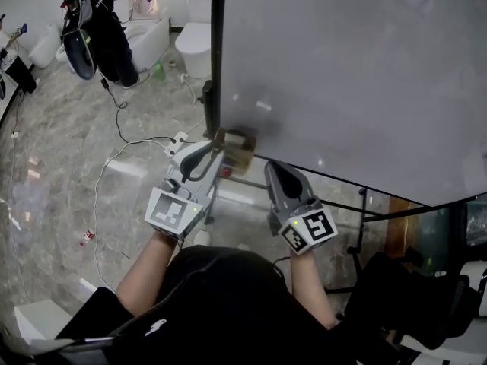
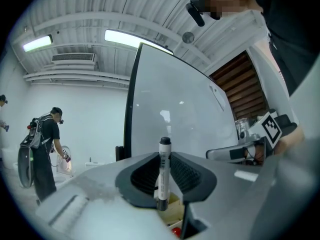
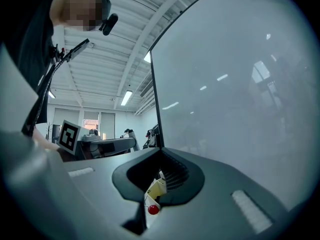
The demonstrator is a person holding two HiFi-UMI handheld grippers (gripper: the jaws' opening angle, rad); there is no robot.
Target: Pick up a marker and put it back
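Observation:
A white marker point(image 2: 164, 176) with a black cap stands upright between the jaws of my left gripper point(image 2: 162, 184), which is shut on its barrel. In the head view the left gripper point(image 1: 214, 149) points at a small cardboard box point(image 1: 237, 147) at the lower left corner of the whiteboard point(image 1: 342, 74). The box point(image 2: 173, 204) shows below the marker, with a red cap point(image 2: 175, 231) inside. My right gripper point(image 1: 275, 169) hangs beside it to the right, its jaws together and empty. Through the right gripper point(image 3: 155, 184) I see the box point(image 3: 156, 188) and a red cap point(image 3: 153, 209).
The whiteboard's black frame point(image 1: 218, 52) rises at the box's left. White cables point(image 1: 114, 158) and a power strip point(image 1: 177, 141) lie on the marble floor. A person point(image 1: 103, 21) stands by toilets point(image 1: 194, 40) at the far left. A dark chair point(image 1: 415, 295) is at the lower right.

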